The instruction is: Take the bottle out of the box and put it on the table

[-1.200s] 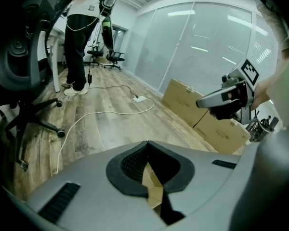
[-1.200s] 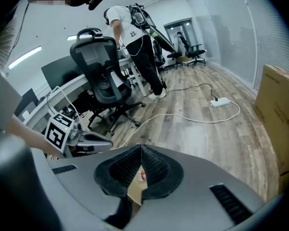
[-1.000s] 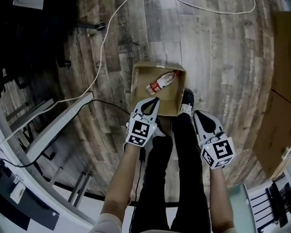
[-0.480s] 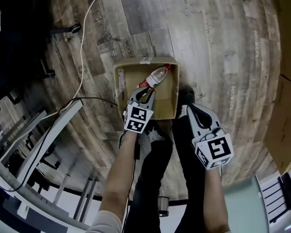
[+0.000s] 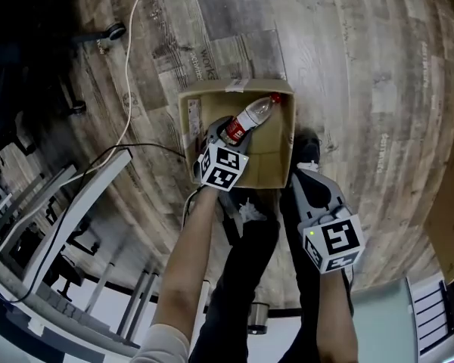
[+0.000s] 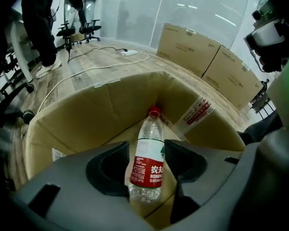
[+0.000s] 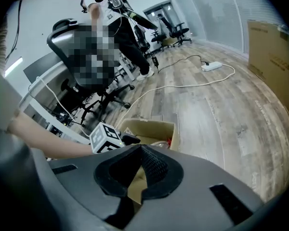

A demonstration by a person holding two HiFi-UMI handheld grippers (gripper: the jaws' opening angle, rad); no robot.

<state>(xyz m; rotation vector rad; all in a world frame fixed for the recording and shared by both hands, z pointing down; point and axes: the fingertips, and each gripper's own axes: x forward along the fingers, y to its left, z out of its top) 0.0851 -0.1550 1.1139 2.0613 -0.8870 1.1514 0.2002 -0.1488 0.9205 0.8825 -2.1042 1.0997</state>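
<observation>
A clear plastic bottle [image 5: 253,115] with a red cap and a red and white label lies on the bottom of an open cardboard box [image 5: 286,138] on the wooden floor. My left gripper [image 5: 225,131] reaches down into the box. In the left gripper view its jaws are opening on either side of the bottle [image 6: 148,170], and its gripper [image 6: 147,146] stands round the label without a clear press. The box's wall [image 6: 86,114] rises behind. My right gripper [image 5: 303,175] hangs just outside the box's right near corner, shut and holding nothing [image 7: 140,147].
A white cable [image 5: 129,59] runs over the floor left of the box, and a white desk frame [image 5: 76,195] stands at the left. The person's dark trouser legs [image 5: 250,263] stand right behind the box. Large cardboard cartons [image 6: 192,49] stand farther off.
Both grippers have come down. The left one went from above the box's near edge into the box and its jaws opened round the bottle. The right one sank beside the box.
</observation>
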